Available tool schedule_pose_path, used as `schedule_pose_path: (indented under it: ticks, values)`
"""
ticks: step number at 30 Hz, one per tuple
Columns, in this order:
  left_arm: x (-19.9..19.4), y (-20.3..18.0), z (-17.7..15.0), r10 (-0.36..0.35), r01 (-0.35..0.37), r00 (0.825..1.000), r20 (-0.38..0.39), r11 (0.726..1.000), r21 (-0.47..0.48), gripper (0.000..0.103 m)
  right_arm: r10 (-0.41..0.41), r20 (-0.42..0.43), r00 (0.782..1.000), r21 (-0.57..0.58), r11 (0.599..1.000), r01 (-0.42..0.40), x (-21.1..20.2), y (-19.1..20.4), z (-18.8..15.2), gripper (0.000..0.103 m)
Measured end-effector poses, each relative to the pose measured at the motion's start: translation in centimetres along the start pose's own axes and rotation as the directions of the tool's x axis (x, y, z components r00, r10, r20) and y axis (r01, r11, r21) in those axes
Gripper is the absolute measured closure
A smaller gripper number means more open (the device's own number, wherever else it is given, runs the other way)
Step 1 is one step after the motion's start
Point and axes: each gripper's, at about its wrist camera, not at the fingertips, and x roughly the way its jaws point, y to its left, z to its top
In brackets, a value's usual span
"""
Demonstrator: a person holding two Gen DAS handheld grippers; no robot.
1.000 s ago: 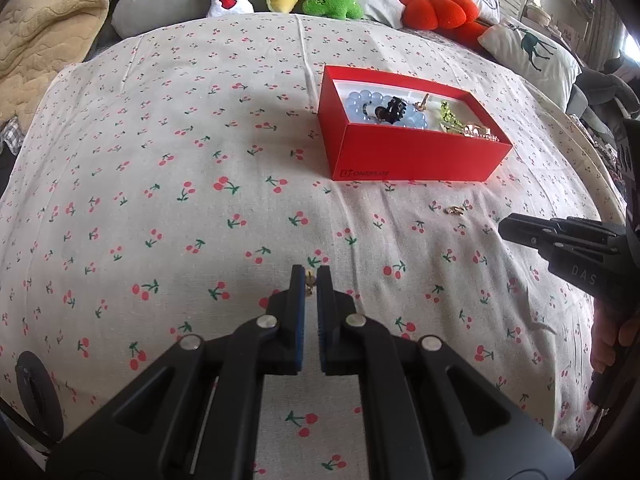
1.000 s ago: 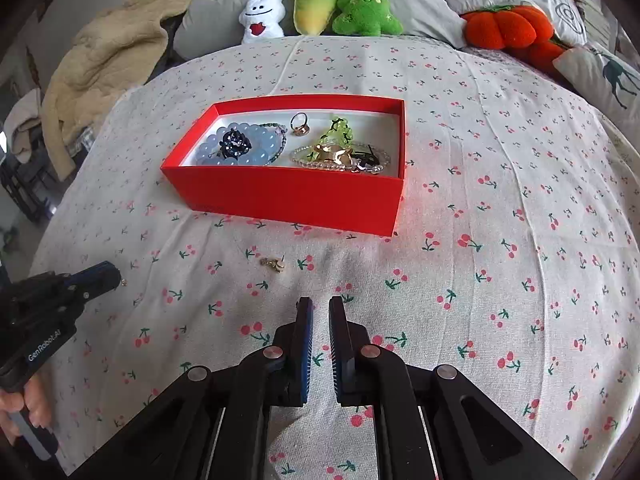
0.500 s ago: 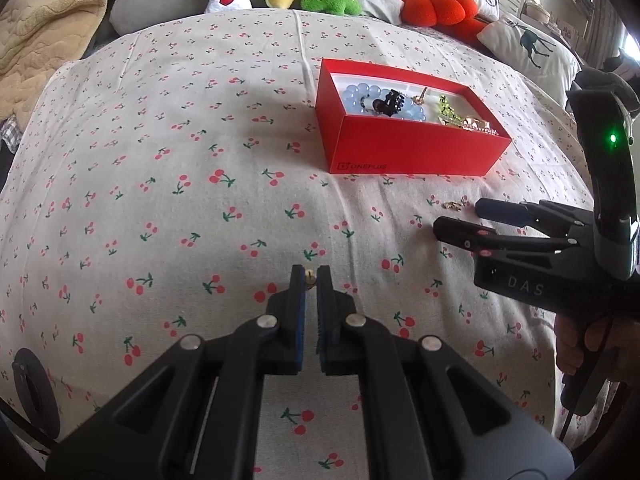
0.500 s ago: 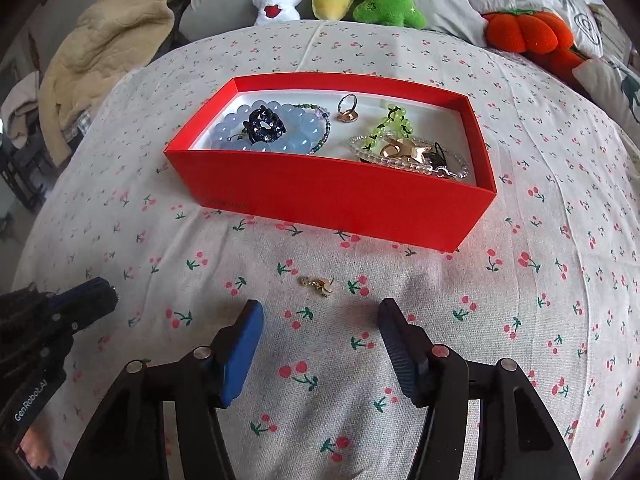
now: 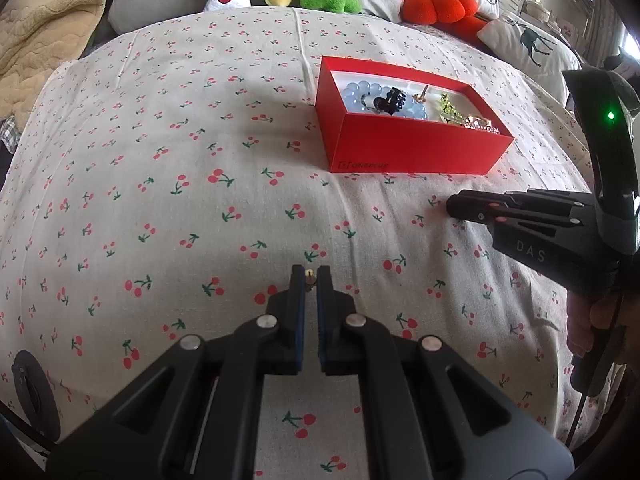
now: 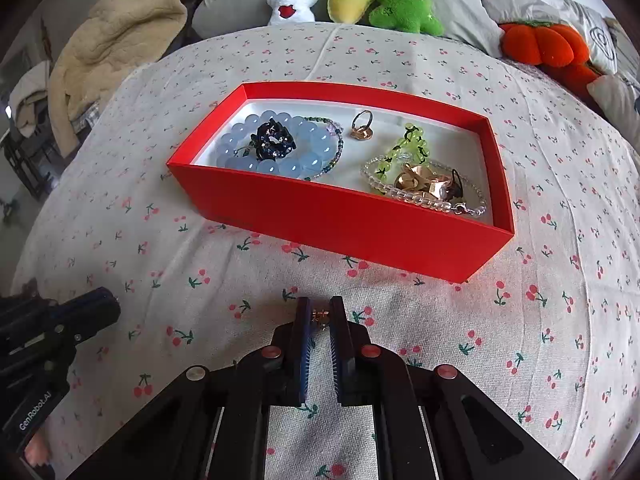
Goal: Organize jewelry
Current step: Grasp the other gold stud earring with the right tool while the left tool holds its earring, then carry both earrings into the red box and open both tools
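Right gripper was pinched on a small gold earring; left gripper likewise held a gold stud. Recommended lifting slowly over the red box near wall.

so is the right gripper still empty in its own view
No, the right gripper is shut on a small gold earring, pinched between its fingertips just short of the red box.
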Motion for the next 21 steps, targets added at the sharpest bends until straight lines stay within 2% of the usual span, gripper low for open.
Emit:
schedule_pose_path:
  ticks: [9, 21]
  values:
    - [-0.8, -0.5, 1.7, -0.015, 0.015, 0.999, 0.029, 1.000, -0.013, 0.097, 0.033, 0.029, 0.999, 0.065, 0.997, -0.035, -2.7, -1.8, 0.7, 0.094]
    - [-1.4, -2.7, 7.1, -0.083, 0.084, 0.991, 0.101, 0.996, -0.008, 0.097, 0.069, 0.116, 0.991, 0.090, 0.993, -0.080, -6.2, -2.5, 3.9, 0.094]
